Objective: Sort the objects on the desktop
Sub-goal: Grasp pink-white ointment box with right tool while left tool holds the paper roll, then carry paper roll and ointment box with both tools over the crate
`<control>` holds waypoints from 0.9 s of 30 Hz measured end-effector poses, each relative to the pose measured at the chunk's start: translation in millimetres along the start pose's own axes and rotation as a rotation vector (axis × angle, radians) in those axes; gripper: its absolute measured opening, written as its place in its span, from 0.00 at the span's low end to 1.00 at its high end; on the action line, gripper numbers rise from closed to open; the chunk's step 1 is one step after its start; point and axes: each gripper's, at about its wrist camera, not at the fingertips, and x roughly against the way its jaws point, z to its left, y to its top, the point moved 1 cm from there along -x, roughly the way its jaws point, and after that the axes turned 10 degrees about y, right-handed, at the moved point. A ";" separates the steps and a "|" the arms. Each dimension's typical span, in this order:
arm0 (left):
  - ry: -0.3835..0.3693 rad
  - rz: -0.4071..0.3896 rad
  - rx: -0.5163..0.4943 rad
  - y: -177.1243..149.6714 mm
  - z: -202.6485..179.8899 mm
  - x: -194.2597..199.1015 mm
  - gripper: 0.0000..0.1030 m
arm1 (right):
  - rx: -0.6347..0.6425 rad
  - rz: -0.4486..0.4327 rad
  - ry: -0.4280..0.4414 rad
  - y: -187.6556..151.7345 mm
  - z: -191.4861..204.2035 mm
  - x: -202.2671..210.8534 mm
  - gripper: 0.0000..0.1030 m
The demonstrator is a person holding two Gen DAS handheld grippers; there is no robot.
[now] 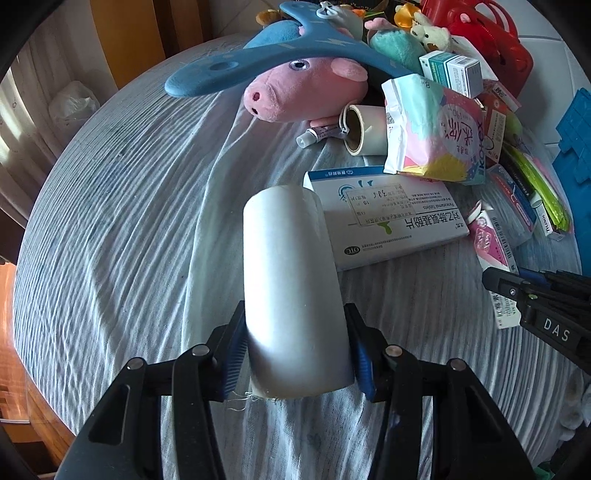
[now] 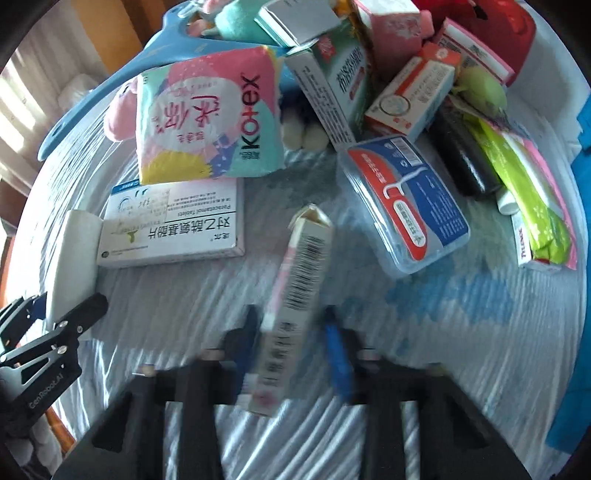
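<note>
My left gripper (image 1: pixel 295 347) is shut on a white roll (image 1: pixel 291 280), holding it over the blue-grey striped cloth; the roll also shows at the left of the right wrist view (image 2: pixel 72 258). My right gripper (image 2: pixel 291 339) has a slim pink and white carton (image 2: pixel 295 295) between its jaws, with a gap showing on the right side; the view is blurred. The right gripper shows at the right edge of the left wrist view (image 1: pixel 543 306). A white paracetamol box (image 1: pixel 388 218) (image 2: pixel 173 225) lies just beyond both.
A pile lies at the back: a Kotex pack (image 1: pixel 432 129) (image 2: pixel 207 114), a Peppa Pig plush (image 1: pixel 306 92), a blue boomerang toy (image 1: pixel 258 59), a tape roll (image 1: pixel 364 127), a floss pick box (image 2: pixel 406 203), medicine boxes (image 2: pixel 410 92), green packets (image 2: pixel 524 192) and a red bag (image 1: pixel 484 33).
</note>
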 end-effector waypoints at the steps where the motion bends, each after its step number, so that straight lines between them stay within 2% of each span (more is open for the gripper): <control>1: 0.003 -0.010 0.004 6.9 8.7 3.2 0.47 | 0.005 -0.006 0.006 -0.8 1.9 2.9 0.18; 3: 0.009 -0.036 0.011 4.8 23.3 11.8 0.46 | 0.026 -0.026 0.008 -2.5 6.8 11.0 0.18; 5: 0.014 -0.064 0.021 17.9 27.7 20.4 0.45 | 0.043 -0.044 0.019 -4.2 11.2 19.7 0.18; 7: 0.011 -0.084 0.029 0.5 6.7 52.2 0.45 | 0.065 -0.063 0.030 -11.3 15.1 33.1 0.18; 9: 0.010 -0.105 0.035 -8.0 5.9 65.4 0.45 | 0.078 -0.084 0.042 -21.8 17.0 50.8 0.18; 11: 0.020 -0.127 0.035 -15.4 -21.3 79.6 0.45 | 0.093 -0.108 0.049 -23.4 19.8 64.1 0.18; 14: 0.026 -0.164 0.041 -35.8 -47.7 108.7 0.45 | 0.114 -0.142 0.061 -24.5 -6.8 88.3 0.18; 15: 0.027 -0.175 0.043 -35.3 -52.5 116.5 0.45 | 0.125 -0.157 0.062 -24.7 -14.1 98.2 0.18; 16: 0.028 -0.190 0.048 -33.0 -58.2 126.0 0.45 | 0.131 -0.169 0.062 -5.6 -17.4 86.6 0.18; 17: 0.028 -0.207 0.047 -31.3 -61.9 133.7 0.45 | 0.140 -0.182 0.063 -3.0 -17.3 94.1 0.18; 20: 0.031 -0.267 0.039 -24.7 -72.9 158.4 0.45 | 0.154 -0.230 0.072 -14.6 -23.6 126.4 0.18; 27: -0.006 -0.417 -0.006 -10.7 -117.2 224.6 0.45 | 0.168 -0.376 0.052 -14.2 -42.4 197.1 0.18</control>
